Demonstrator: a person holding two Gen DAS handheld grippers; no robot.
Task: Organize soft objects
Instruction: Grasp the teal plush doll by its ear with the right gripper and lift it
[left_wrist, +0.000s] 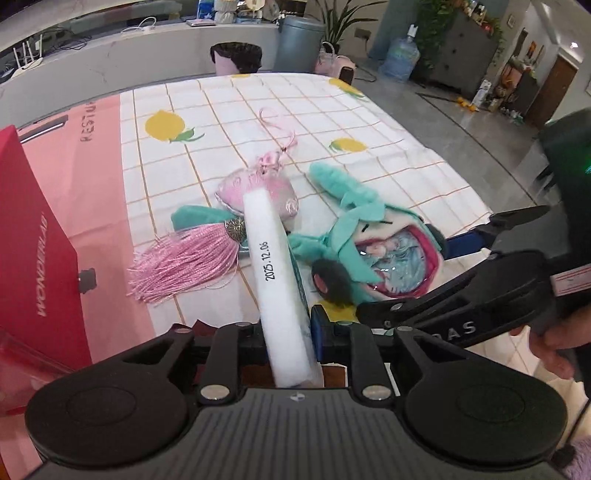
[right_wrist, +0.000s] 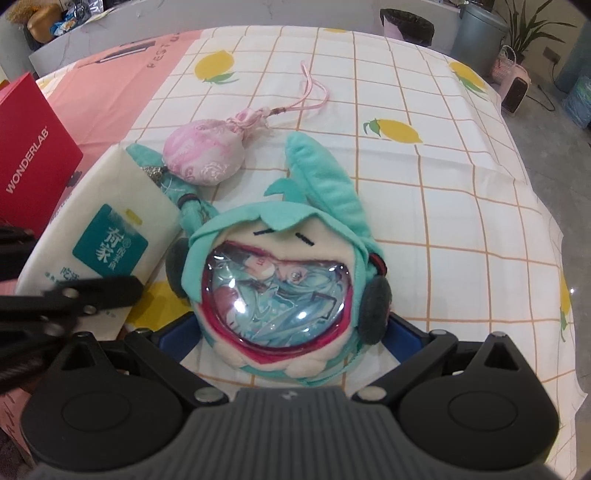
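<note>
Tissue pack is pinched edge-on in the left gripper jaws, above the counter. Right gripper jaws are spread around the teal plush, near-centre. Closing on it is probably called for next.

Two close wrist views, shared plush.

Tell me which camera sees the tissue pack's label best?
The right wrist view: the tissue pack shows its broad face there, with the teal label readable. The left wrist view sees only its narrow white edge with a printed date, clamped in the left gripper.
</note>
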